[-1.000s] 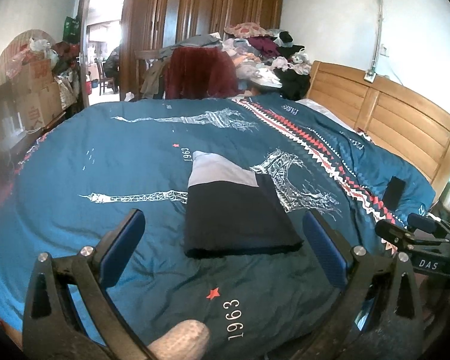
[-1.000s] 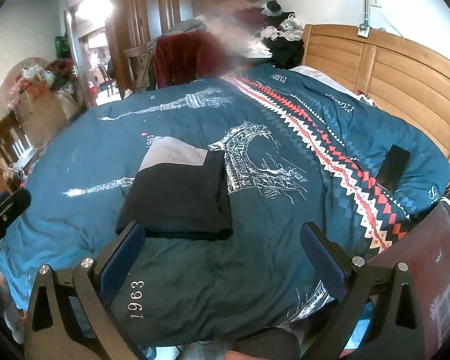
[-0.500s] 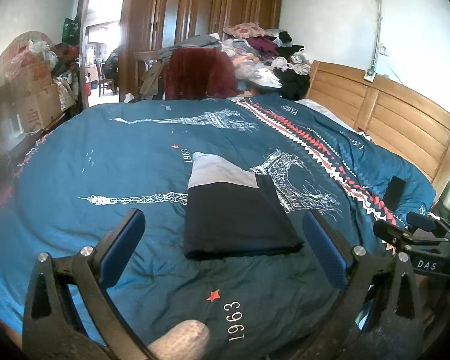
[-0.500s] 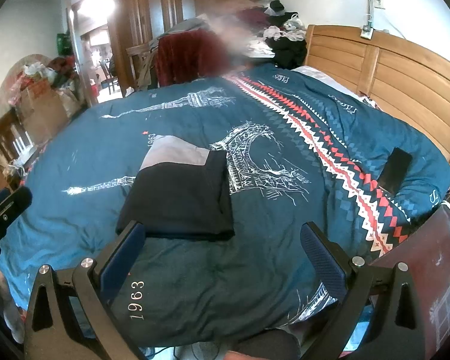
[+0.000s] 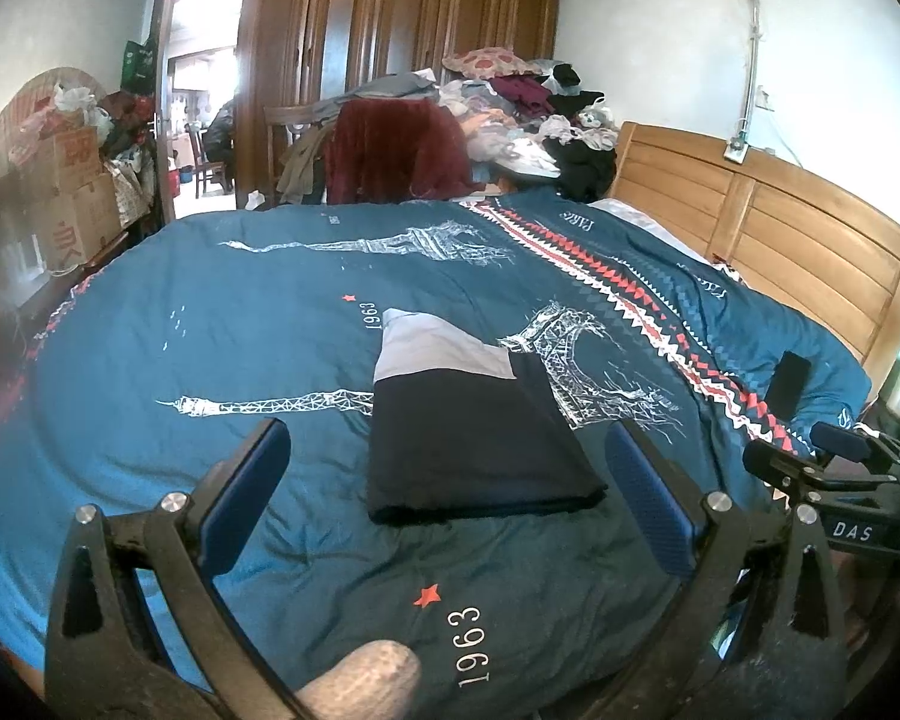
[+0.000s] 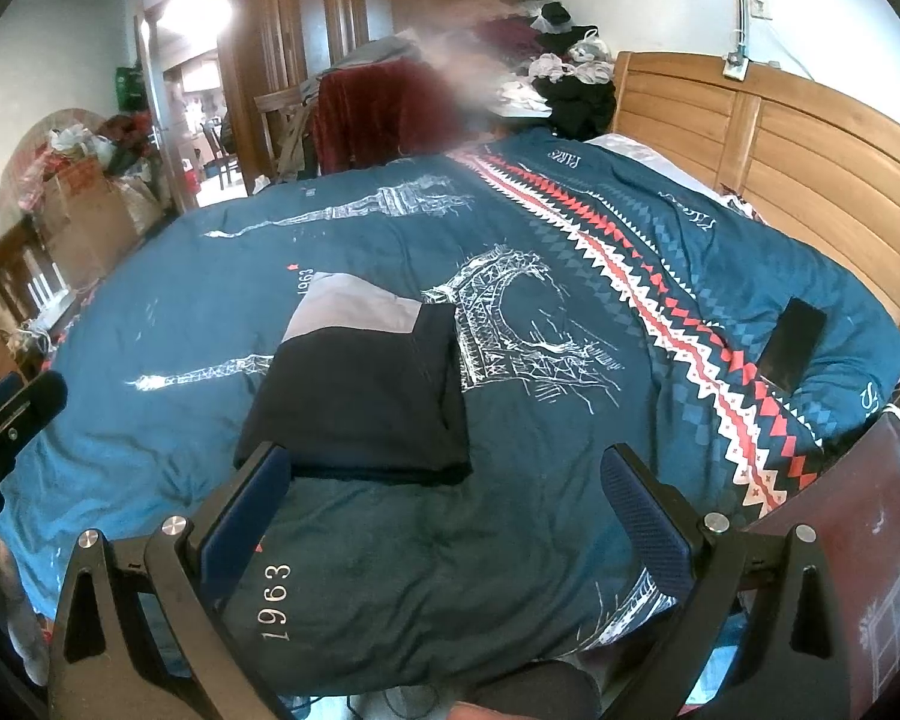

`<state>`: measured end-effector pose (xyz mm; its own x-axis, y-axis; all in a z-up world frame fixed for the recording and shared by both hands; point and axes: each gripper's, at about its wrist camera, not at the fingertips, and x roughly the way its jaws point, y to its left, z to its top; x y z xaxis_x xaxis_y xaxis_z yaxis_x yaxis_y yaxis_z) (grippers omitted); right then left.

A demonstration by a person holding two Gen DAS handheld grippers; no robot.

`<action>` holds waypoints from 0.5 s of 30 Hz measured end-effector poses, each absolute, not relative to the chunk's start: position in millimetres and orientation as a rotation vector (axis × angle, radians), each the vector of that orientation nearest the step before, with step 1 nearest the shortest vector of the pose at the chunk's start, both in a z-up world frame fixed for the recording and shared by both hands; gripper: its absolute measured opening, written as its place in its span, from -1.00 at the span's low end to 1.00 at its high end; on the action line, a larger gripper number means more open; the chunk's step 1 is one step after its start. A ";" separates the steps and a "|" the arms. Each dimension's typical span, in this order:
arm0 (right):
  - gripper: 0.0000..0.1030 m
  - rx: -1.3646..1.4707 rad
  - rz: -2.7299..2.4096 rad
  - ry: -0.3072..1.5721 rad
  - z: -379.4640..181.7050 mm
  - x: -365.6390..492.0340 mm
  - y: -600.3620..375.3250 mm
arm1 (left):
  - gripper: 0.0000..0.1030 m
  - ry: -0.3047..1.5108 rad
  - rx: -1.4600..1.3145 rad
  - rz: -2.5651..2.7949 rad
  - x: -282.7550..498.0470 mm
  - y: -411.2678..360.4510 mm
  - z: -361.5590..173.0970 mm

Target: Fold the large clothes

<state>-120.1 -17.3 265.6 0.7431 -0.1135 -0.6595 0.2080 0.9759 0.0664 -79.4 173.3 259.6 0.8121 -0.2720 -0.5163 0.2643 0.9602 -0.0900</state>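
Both tongs, left tongs [image 5: 447, 483] and right tongs [image 6: 444, 507], are hanging wide open, holding nothing. Folded dark garment [image 5: 471, 438] is lying mid-bed [image 5: 150, 360]. Bumping it could undo the folds.

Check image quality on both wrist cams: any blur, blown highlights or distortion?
Right wrist view: a smeared blur patch over the clothes pile, and the doorway is blown out. Left wrist view: the same pile is sharp; the doorway is bright but less clipped. Both: strong fisheye bending of the headboard, with dark vignette corners.
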 end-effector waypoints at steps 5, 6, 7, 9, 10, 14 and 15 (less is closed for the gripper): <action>1.00 0.138 -0.177 0.712 265.8 -120.2 -17.0 | 1.00 0.553 -0.011 -0.287 -78.1 174.1 260.0; 1.00 0.138 -0.176 0.712 265.6 -119.3 -16.2 | 1.00 0.553 -0.011 -0.286 -78.2 174.0 259.9; 1.00 0.138 -0.176 0.712 265.7 -119.5 -16.1 | 1.00 0.553 -0.011 -0.286 -78.3 174.0 259.9; 1.00 0.136 -0.172 0.713 264.8 -116.4 -16.2 | 1.00 0.555 -0.011 -0.284 -76.8 174.6 260.2; 1.00 0.136 -0.172 0.713 264.8 -116.3 -16.2 | 1.00 0.555 -0.010 -0.284 -76.4 174.8 260.1; 1.00 0.137 -0.173 0.713 264.8 -116.3 -15.8 | 1.00 0.553 -0.007 -0.282 -76.0 175.0 260.2; 1.00 0.137 -0.174 0.714 264.6 -115.9 -15.5 | 1.00 0.553 -0.007 -0.281 -76.0 175.0 260.1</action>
<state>-115.9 -15.5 264.6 0.7425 -0.1116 -0.6605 0.2051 0.9765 0.0656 -76.0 175.0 260.1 0.8136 -0.2657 -0.5172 0.2618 0.9616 -0.0822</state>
